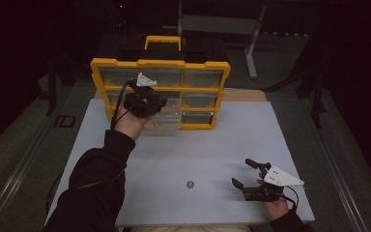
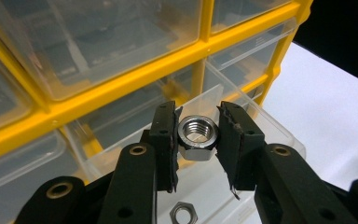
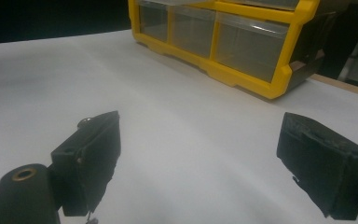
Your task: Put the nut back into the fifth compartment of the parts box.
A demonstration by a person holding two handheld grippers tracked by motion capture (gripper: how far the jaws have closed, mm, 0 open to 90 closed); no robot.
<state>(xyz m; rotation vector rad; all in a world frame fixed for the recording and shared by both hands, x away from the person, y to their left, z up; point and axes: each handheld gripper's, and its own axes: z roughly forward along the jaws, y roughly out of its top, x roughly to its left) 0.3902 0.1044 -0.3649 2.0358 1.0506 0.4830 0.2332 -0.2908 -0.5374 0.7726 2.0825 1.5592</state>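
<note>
A yellow organiser (image 1: 160, 64) with clear drawers stands upright at the back of the white table. My left gripper (image 1: 146, 102) is raised in front of its middle column. From the left gripper view, my left gripper (image 2: 198, 122) is shut on a steel hex nut (image 2: 197, 137) and holds it over a pulled-out clear drawer (image 2: 265, 122). A second hex nut (image 2: 182, 213) lies in that drawer. Another nut (image 1: 190, 184) lies on the table near the front. My right gripper (image 1: 247, 175) rests at the front right, open, and the right gripper (image 3: 203, 126) has nothing between its jaws.
The white tabletop (image 1: 212, 140) stretches between the organiser and the front edge. The organiser's yellow frame (image 3: 261, 70) stands beyond my right gripper. A pulled-out drawer (image 1: 166, 118) juts out from the organiser's lower middle. A dark floor and a metal stand (image 1: 252, 43) lie behind the table.
</note>
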